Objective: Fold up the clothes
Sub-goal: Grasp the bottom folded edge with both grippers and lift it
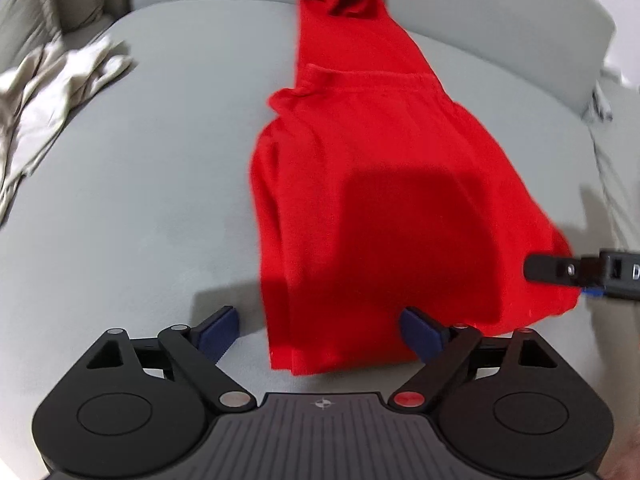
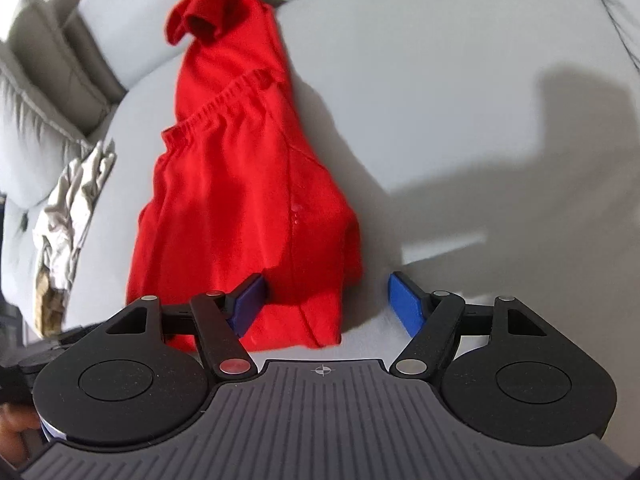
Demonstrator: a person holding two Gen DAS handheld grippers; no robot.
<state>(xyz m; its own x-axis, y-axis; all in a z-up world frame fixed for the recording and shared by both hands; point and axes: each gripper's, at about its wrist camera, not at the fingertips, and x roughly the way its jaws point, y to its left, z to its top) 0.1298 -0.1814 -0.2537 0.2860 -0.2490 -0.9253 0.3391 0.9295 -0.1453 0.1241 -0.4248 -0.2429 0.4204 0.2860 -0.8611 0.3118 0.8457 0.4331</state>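
Both grippers hang spread wide over the red trousers [image 1: 372,184] on the grey sofa [image 1: 140,180]: left gripper [image 1: 320,334] straddles the hem's seven-o'clock corner, right gripper [image 2: 326,300] its five-o'clock corner, holding nothing. Cream garment [image 1: 48,92] at ten o'clock. No readable writing.

A long red fabric garment with an elastic waistband [image 1: 360,184] lies lengthwise on a pale grey cushioned sofa seat [image 1: 140,184], its far end curling up against the backrest. A crumpled cream cloth [image 1: 52,92] lies well apart to its left. The left tool [image 1: 320,330] straddles the garment's near left edge; the right tool [image 2: 326,300] straddles its near right corner.
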